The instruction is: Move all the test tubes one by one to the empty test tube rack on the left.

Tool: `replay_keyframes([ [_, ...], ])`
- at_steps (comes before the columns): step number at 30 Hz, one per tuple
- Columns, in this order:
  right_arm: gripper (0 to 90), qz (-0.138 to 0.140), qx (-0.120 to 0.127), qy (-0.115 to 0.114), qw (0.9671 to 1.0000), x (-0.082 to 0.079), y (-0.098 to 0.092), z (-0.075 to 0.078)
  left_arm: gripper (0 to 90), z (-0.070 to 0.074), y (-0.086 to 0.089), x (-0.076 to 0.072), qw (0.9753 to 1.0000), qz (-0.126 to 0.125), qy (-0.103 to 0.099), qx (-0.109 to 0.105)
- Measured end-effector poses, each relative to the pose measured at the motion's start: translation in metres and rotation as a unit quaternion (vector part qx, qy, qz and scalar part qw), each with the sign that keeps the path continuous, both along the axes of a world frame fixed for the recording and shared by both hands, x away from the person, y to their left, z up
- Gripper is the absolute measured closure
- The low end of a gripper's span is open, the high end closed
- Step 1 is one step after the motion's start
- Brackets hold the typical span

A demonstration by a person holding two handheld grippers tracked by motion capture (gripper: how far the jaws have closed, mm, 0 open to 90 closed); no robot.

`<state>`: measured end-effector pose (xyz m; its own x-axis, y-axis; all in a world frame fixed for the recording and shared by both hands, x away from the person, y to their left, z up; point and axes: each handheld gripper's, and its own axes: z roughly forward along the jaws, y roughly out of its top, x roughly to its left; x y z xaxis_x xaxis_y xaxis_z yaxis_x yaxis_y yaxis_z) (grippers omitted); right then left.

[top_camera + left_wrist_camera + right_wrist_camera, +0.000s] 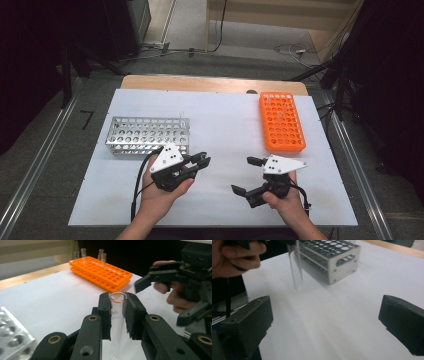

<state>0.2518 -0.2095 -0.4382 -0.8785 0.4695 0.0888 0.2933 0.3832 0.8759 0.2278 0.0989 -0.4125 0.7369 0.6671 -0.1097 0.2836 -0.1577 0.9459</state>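
My left gripper [200, 162] [117, 305] is shut on a clear glass test tube [117, 322] [295, 270], gripping it just below its open rim. The tube hangs upright above the white board, its rounded bottom clear of the surface. My right gripper [241, 175] [324, 325] stands wide open a short way to the right, nothing between its pads [249, 322]. It faces the tube. A metal rack [147, 134] [332, 257] sits at the left and an orange rack [281, 121] [100, 271] at the back right.
Both racks rest on a white board [225, 125] on a wooden table. A few tubes [101, 253] stand at the far end of the orange rack. Rails run along both sides of the table, and cables lie on the floor beyond.
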Motion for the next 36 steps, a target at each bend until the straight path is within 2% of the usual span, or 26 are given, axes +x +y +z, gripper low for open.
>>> replay_keyframes([
  [6, 0.0, -0.026, 0.011, -0.007, 0.9996, 0.003, -0.026, 0.0, 75.7, 0.009, 0.015, 0.008, 0.9998, 0.019, -0.003, -0.001],
  [10, 0.0, -0.04, 0.008, -0.013, 0.9991, 0.002, -0.04, 0.0, 75.7, 0.011, 0.023, 0.015, 0.9995, 0.031, -0.003, -0.001],
  [19, 0.0, -0.069, 0.011, -0.012, 0.9975, -0.001, -0.071, -0.003, 75.7, 0.015, 0.04, 0.031, 0.9982, 0.059, -0.005, -0.001],
  [25, 0.0, -0.091, 0.012, -0.009, 0.9957, -0.003, -0.09, -0.007, 75.7, 0.018, 0.05, 0.043, 0.9974, 0.071, -0.006, 0.01],
  [29, 0.0, -0.108, 0.013, -0.005, 0.9941, -0.004, -0.101, -0.008, 75.7, 0.021, 0.056, 0.053, 0.9968, 0.08, -0.004, 0.008],
  [36, 0.0, -0.121, 0.014, -0.002, 0.9926, -0.006, -0.116, -0.012, 75.7, 0.023, 0.062, 0.067, 0.9956, 0.093, -0.003, 0.009],
])
